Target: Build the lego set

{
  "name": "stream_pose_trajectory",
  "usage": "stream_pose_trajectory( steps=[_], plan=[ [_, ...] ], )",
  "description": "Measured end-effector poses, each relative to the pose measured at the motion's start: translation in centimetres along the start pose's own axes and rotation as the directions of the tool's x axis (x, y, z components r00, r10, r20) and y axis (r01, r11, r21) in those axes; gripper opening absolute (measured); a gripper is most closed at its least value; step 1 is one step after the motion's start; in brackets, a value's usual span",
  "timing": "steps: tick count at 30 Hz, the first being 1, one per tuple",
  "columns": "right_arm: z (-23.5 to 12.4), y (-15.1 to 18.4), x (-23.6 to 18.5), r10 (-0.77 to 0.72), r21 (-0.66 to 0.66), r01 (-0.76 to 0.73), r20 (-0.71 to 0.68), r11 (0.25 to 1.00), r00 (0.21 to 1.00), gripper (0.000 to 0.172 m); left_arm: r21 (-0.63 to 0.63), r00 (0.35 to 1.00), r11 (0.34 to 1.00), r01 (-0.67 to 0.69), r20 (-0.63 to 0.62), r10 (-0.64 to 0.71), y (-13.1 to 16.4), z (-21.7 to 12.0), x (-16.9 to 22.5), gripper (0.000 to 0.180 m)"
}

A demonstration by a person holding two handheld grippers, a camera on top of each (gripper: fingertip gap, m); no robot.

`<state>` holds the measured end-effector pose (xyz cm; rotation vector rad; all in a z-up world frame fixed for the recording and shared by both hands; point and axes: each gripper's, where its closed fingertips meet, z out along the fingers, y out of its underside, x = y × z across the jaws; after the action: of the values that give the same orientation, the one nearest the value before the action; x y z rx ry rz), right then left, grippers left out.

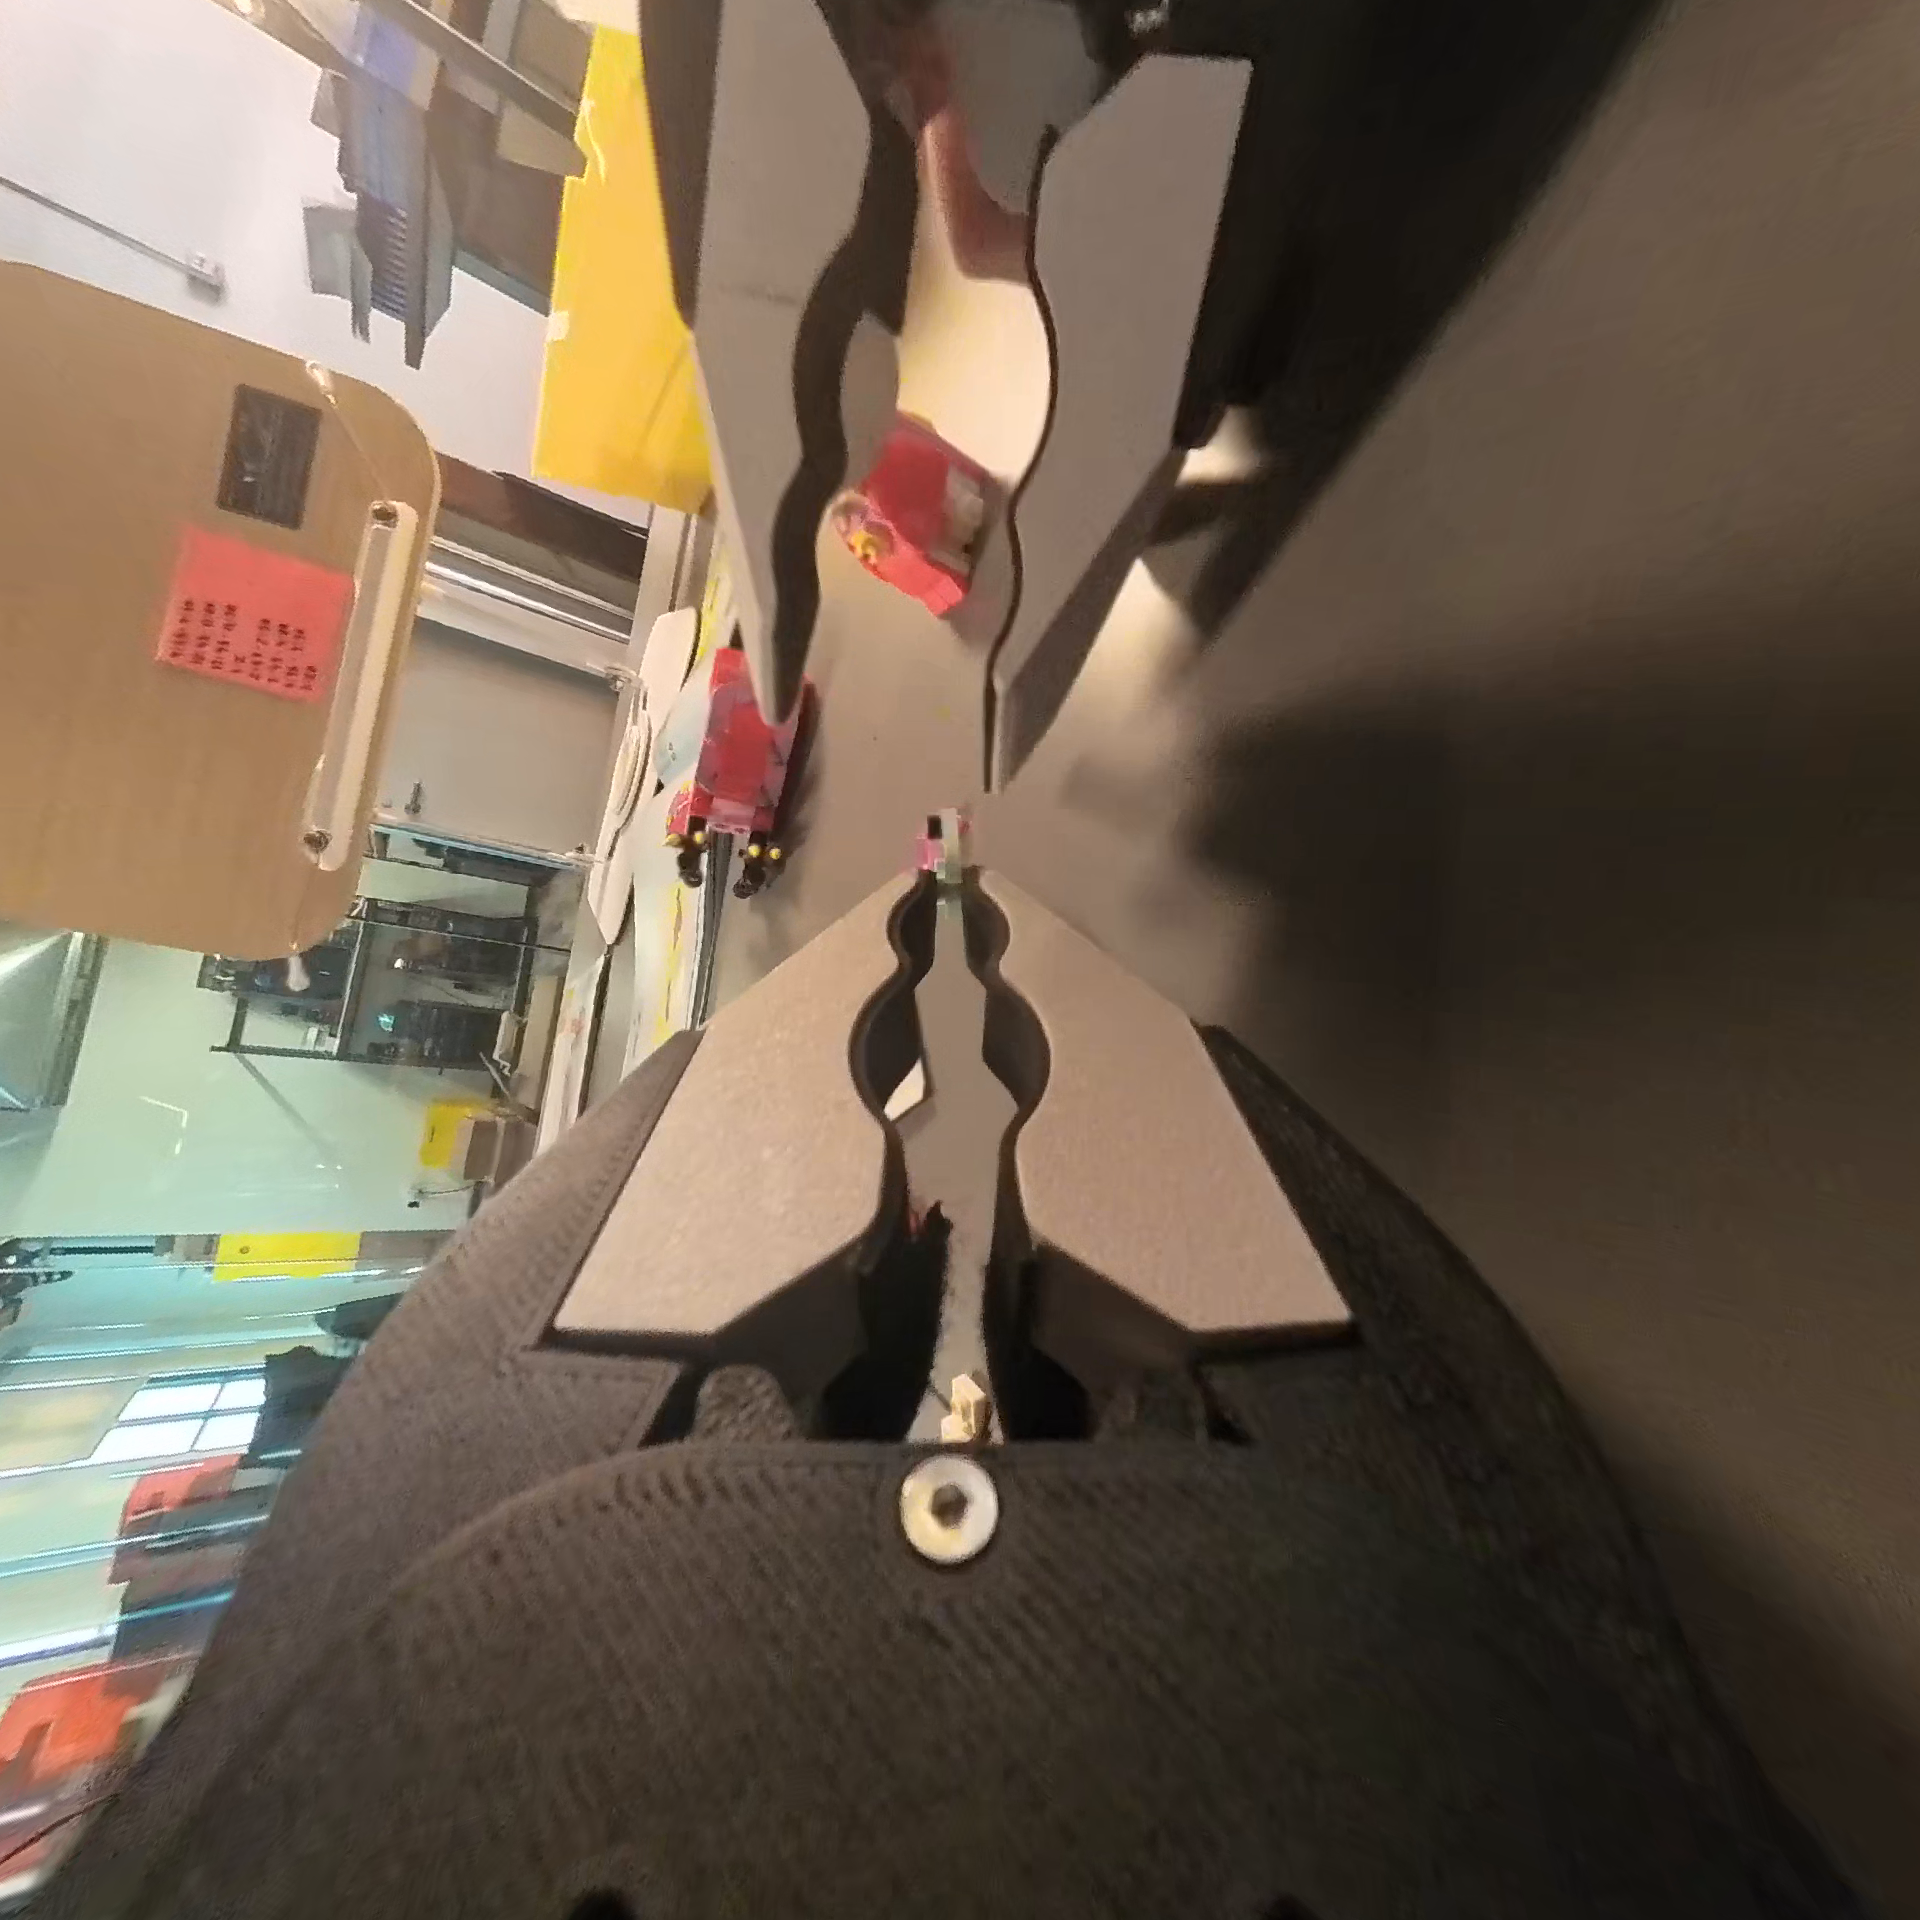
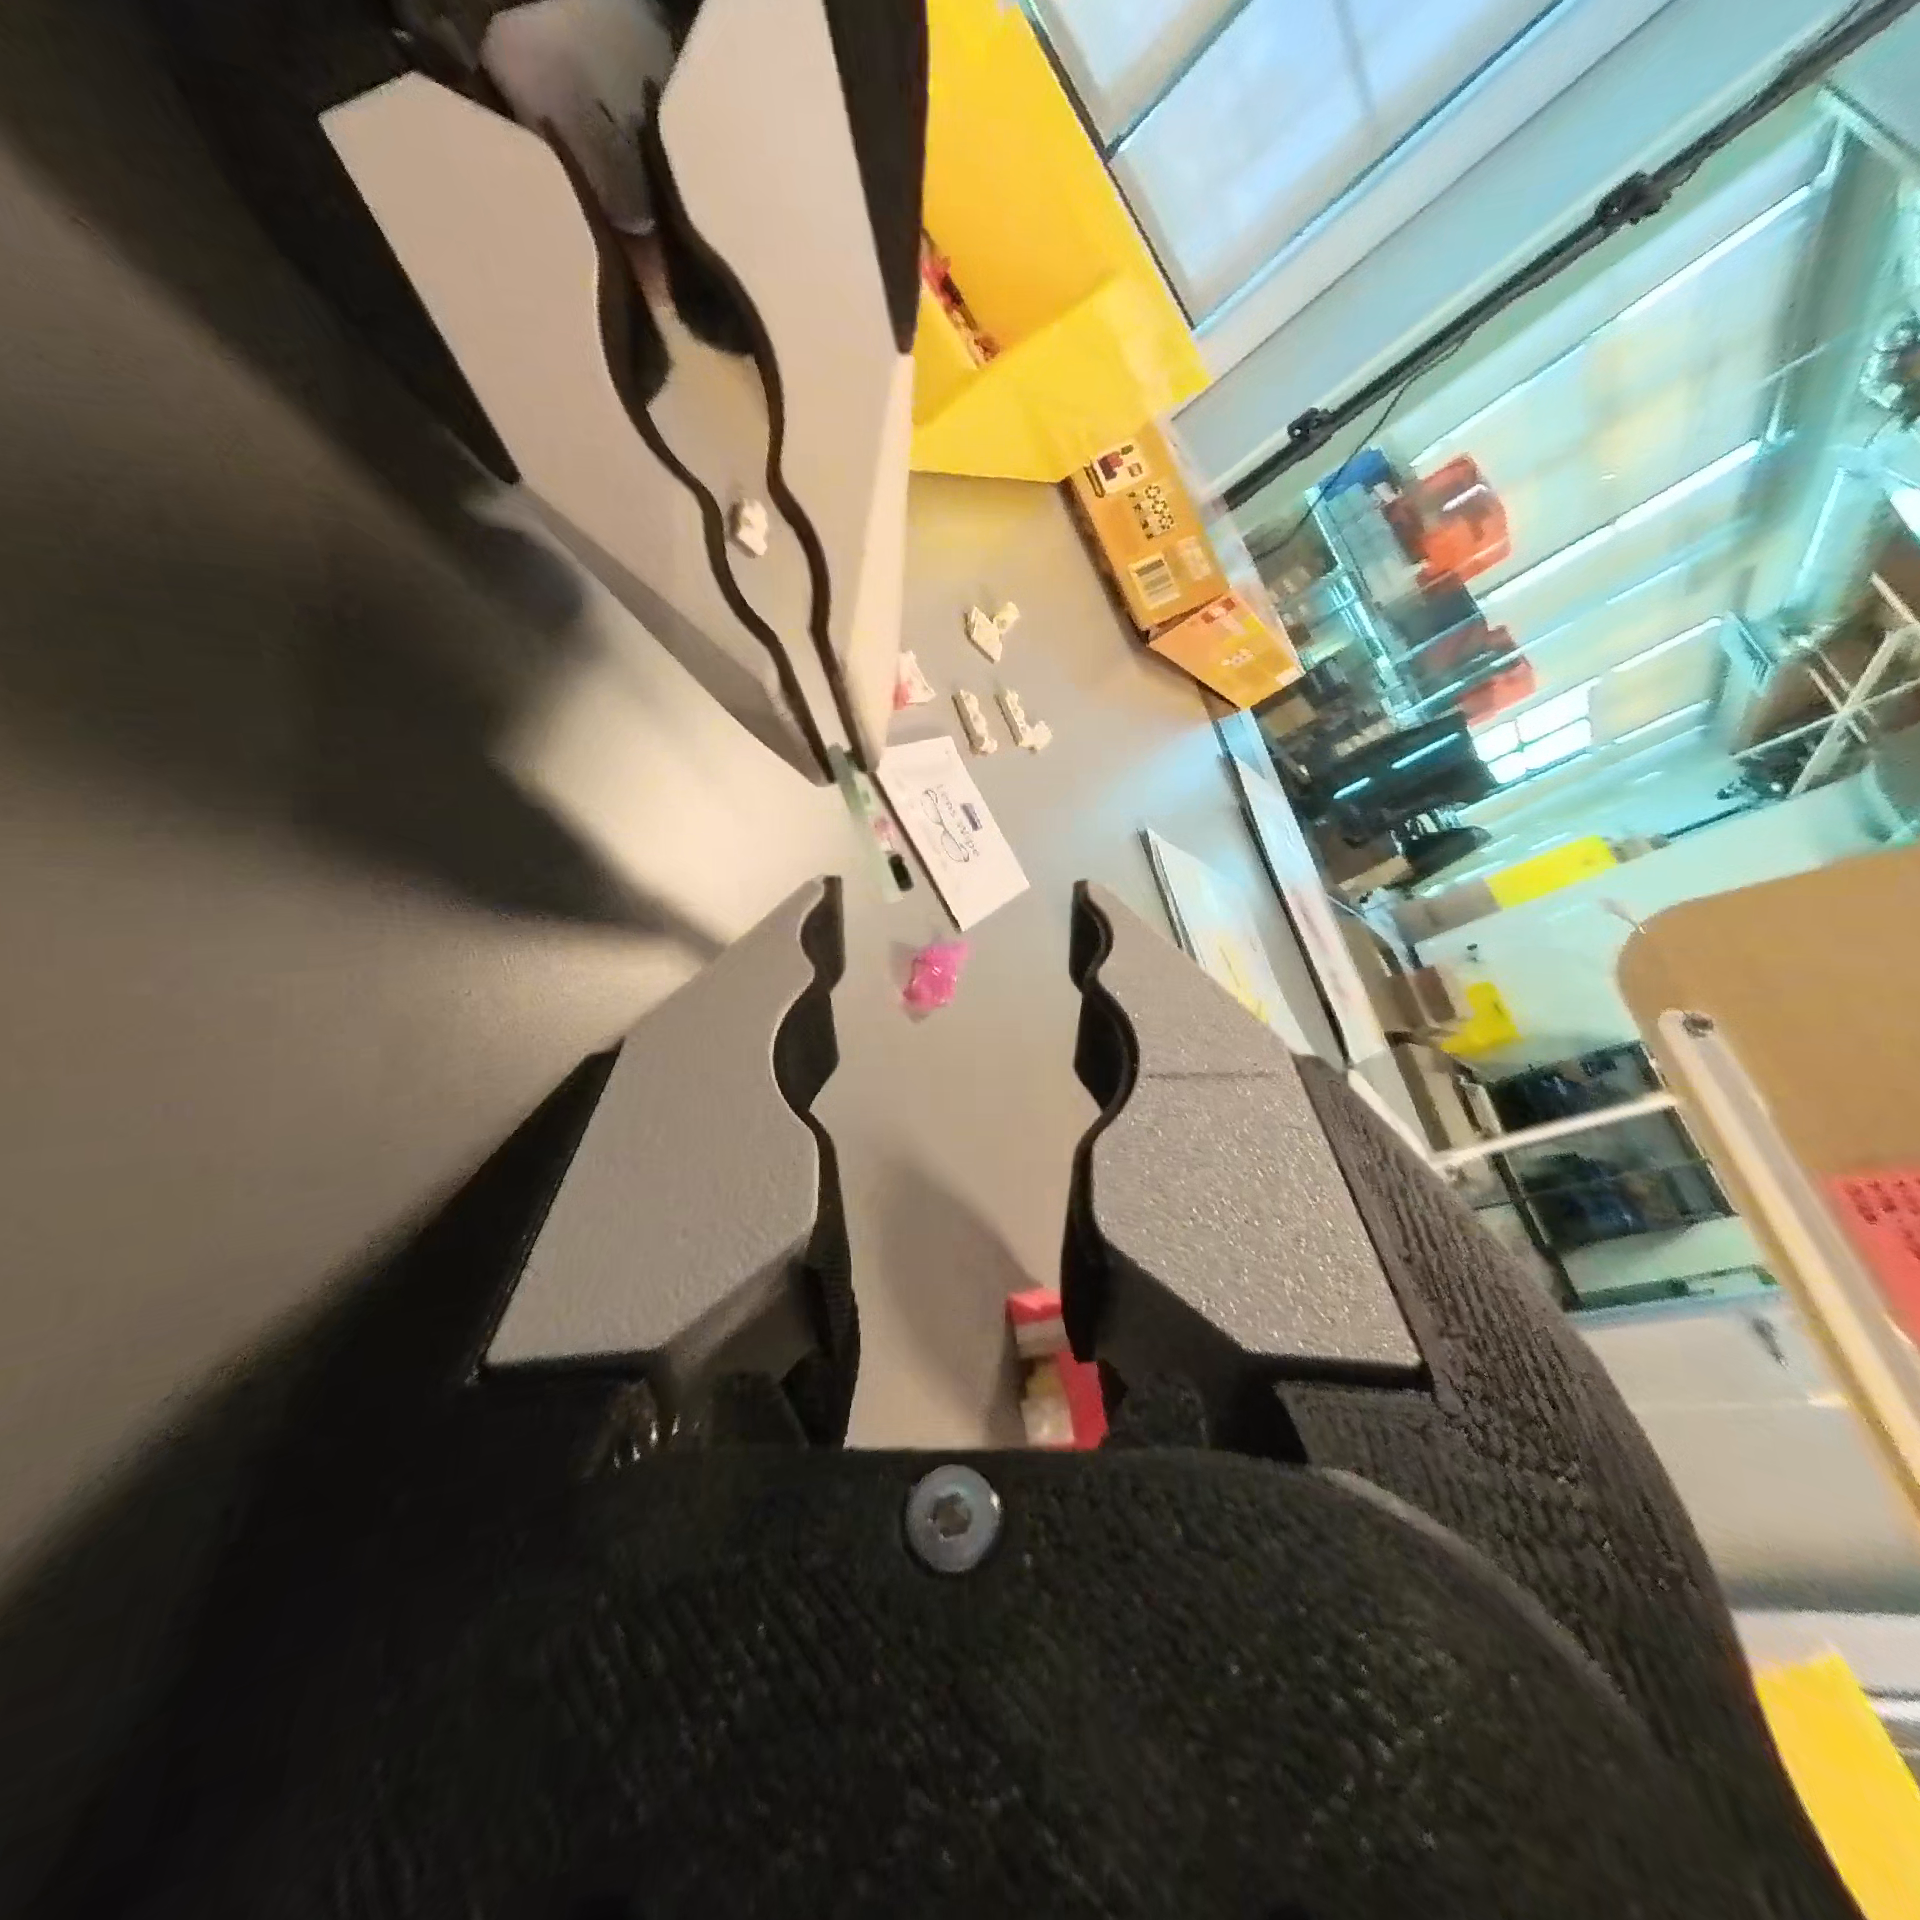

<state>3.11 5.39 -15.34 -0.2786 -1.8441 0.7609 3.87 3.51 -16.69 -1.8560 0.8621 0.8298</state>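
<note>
Here, in the left wrist view, the left claw (image 1: 940, 883) is closed on a thin pale-green plate (image 1: 948, 868) carrying small pink and white pieces; both fingertips press its faces, and the plate pokes out past the tips above the grey tabletop (image 1: 894, 707). Facing it, the right claw (image 1: 899, 707) stands wide open with nothing between its fingers. A red block assembly (image 1: 920, 530) lies on the tabletop between those open fingers, touched by neither, and a second red-and-pink build (image 1: 743, 753) with black, yellow-tipped ends lies toward the tabletop's far edge — beside a white sheet (image 1: 649, 727).

In the right wrist view, the right claw (image 2: 954, 935) gapes open over the bare tabletop (image 2: 935, 1195), gripping nothing. Just ahead of its tips lies a small pink bag of parts (image 2: 928, 975), and beyond that a white card (image 2: 951, 831). The left claw (image 2: 844, 758) comes in from the upper left, its tips clamped on the pale-green plate (image 2: 878, 831), which hangs just beside the card. Farther off — toward the tabletop's far edge — sit several cream bricks (image 2: 997, 717), a brown carton (image 2: 1153, 540) and a yellow box (image 2: 1049, 405). A red piece (image 2: 1044, 1371) shows low between the right claw's fingers.
</note>
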Motion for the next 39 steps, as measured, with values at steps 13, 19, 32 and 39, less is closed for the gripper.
stream_pose_trajectory(
  steps=[13, 19, 32, 39],
  plan=[
    [1.9, -0.1, 0.6, -0.247, -0.078, 0.239, -0.119, 0.968, 0.962, 0.023, 0.123, 0.999, 0.992, 0.020, 0.043, -0.026, -1.2, -0.8, -1.0, 0.004],
    [2.1, 0.4, 1.1, -0.299, -0.127, 0.281, -0.154, 0.951, 0.942, 0.020, 0.119, 0.997, 0.993, -0.013, 0.083, 0.003, -1.3, -1.0, -1.3, 0.004],
    [2.0, -0.4, 0.7, -0.361, -0.101, 0.348, -0.168, 0.932, 0.917, 0.018, 0.097, 0.995, 0.995, -0.012, 0.102, 0.002, -1.0, -0.8, -1.6, 0.004],
    [1.1, 0.9, 0.7, -0.347, -0.154, 0.325, -0.153, 0.933, 0.925, 0.021, 0.037, 1.000, 0.999, -0.020, 0.001, 0.020, 0.5, 0.0, -0.5, 0.005]
  ],
)
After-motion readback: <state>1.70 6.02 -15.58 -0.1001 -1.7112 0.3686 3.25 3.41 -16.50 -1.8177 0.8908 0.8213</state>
